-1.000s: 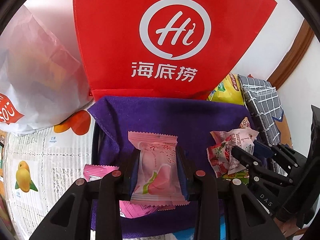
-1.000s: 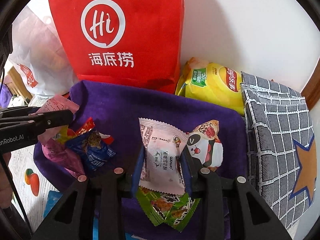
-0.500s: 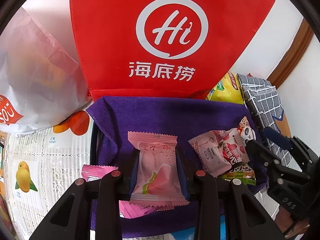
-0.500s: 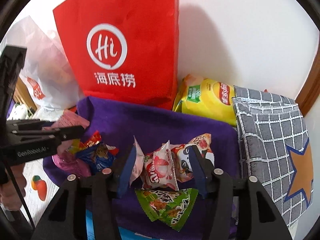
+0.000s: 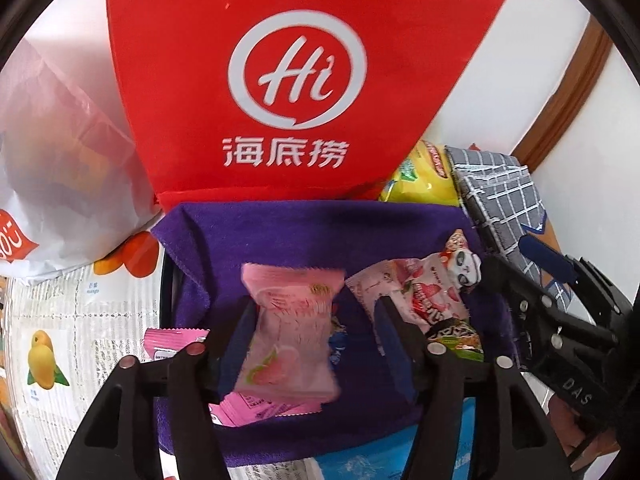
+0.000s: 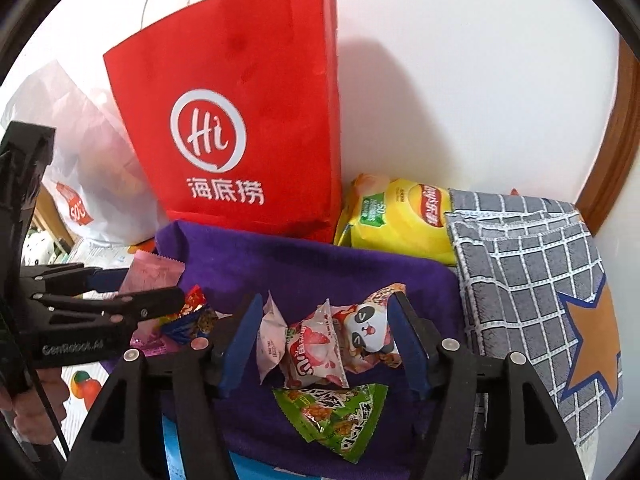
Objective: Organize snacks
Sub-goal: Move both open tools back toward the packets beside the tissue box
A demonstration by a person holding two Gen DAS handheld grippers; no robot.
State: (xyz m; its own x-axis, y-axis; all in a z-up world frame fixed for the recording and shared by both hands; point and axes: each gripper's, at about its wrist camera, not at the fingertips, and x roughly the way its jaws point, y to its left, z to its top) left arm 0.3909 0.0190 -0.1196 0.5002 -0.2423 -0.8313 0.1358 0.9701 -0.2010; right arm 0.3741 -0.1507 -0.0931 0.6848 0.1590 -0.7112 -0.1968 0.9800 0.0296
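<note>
Left gripper (image 5: pixel 316 322): jaws spread, no pinch. Pale pink peach-print candy packet (image 5: pixel 294 332) between them, blurred, nearer the left finger, above the purple towel (image 5: pixel 320 236); contact with that finger cannot be told. Under it, a bright pink wrapper (image 5: pixel 256 406) flat on the towel; another pink wrapper (image 5: pixel 170 342) at the towel's left edge.

Right gripper (image 6: pixel 322 338): jaws spread wide, nothing pinched. Between them on the purple towel (image 6: pixel 320 264): white-and-pink strawberry snack packet (image 6: pixel 314 354), crumpled, just beside a panda-face packet (image 6: pixel 370 330) near the right finger (image 6: pixel 406 344). Green triangular snack packet (image 6: pixel 334 412) just in front of these, closer to the camera. Small red and blue wrappers (image 6: pixel 192 316) to the left, near the left gripper's tip.

Behind the towel: red paper bag with white "Hi" logo (image 6: pixel 240 120), upright against the wall. Yellow chip bag (image 6: pixel 400 216) to its right, beside a grey checked cloth with orange star (image 6: pixel 532 280). White plastic bag (image 5: pixel 52 160) to the left, on a fruit-print desk cover (image 5: pixel 60 328).
</note>
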